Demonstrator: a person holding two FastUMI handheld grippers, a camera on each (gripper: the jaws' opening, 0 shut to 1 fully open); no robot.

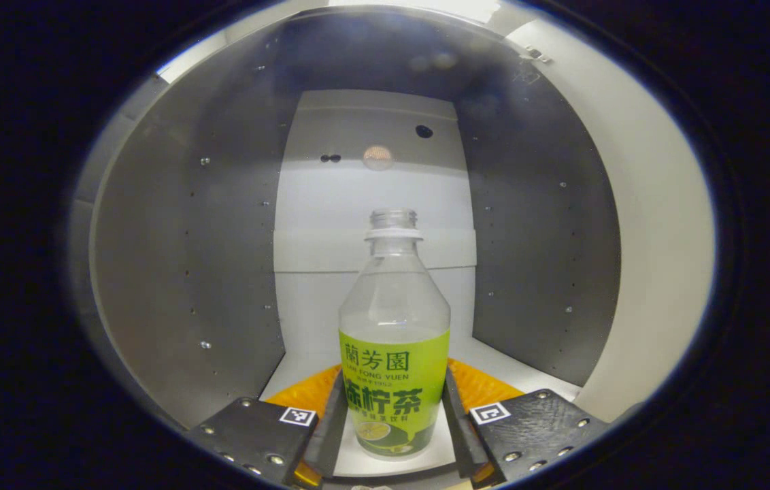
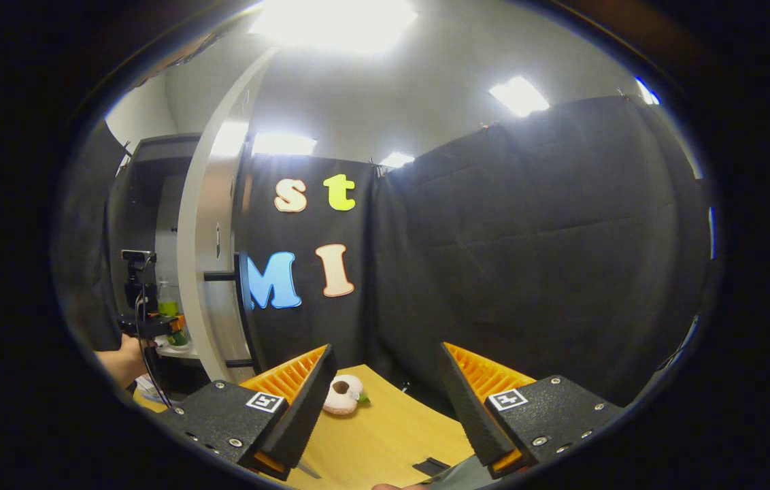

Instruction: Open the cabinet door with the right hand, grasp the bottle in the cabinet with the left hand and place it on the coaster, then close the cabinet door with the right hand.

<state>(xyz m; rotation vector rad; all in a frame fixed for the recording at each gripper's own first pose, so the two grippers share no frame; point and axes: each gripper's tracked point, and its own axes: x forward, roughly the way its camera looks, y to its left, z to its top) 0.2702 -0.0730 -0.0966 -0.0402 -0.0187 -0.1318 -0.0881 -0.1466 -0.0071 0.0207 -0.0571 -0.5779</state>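
While the cabinet door (image 2: 203, 224) stands swung wide, the left gripper (image 1: 393, 425) is reaching into the cabinet (image 1: 188, 272), and the bottle (image 1: 394, 340) sits squarely between its jaws. The bottle stands upright on the cabinet's pale floor, uncapped, its long axis vertical and so crosswise to the reach of the fingers, which flank the lower, labelled part on either side. Each finger lies very close to the bottle's wall, but I cannot tell whether they press on it yet or merely bracket it; no squeeze shows in the plastic. My reading is that this is the moment of the grasp itself: the thing lies dead ahead and centred, so what remains is to close firmly on the label and draw straight back out through the opening. From the right gripper view the same scene shows far off to the left, a hand (image 2: 123, 361) holding the left gripper at the cabinet's mouth. The right gripper (image 2: 385, 395) hangs well away from the door over the wooden bench (image 2: 385, 435), its jaws spread wide with nothing between them. A small round pale thing (image 2: 344, 395) lies on the bench beyond those jaws; it may be the coaster, though I would not swear to it.
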